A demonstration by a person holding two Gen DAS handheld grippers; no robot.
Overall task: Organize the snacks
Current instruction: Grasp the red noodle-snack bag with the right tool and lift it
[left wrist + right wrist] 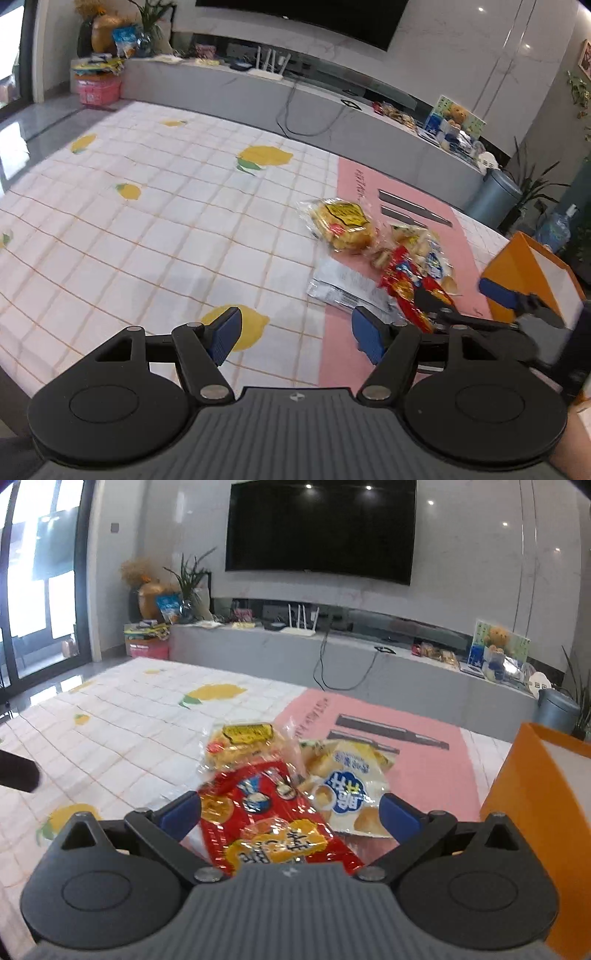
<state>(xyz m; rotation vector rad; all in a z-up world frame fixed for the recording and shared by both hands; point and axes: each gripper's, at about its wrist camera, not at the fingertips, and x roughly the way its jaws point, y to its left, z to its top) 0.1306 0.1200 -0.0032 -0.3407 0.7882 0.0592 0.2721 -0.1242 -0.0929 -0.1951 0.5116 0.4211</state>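
Snack packets (280, 805) left of box (535, 794)

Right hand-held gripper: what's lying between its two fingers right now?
In the right wrist view, the red snack packet lies between the open fingers of the right hand-held gripper, unpinched; a white puff-snack bag sits just beyond, toward the right finger.

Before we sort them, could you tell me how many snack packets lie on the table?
4: yellow-label packet farthest, white-blue packet right, red packet nearest, silver packet under the red. More may be hidden.
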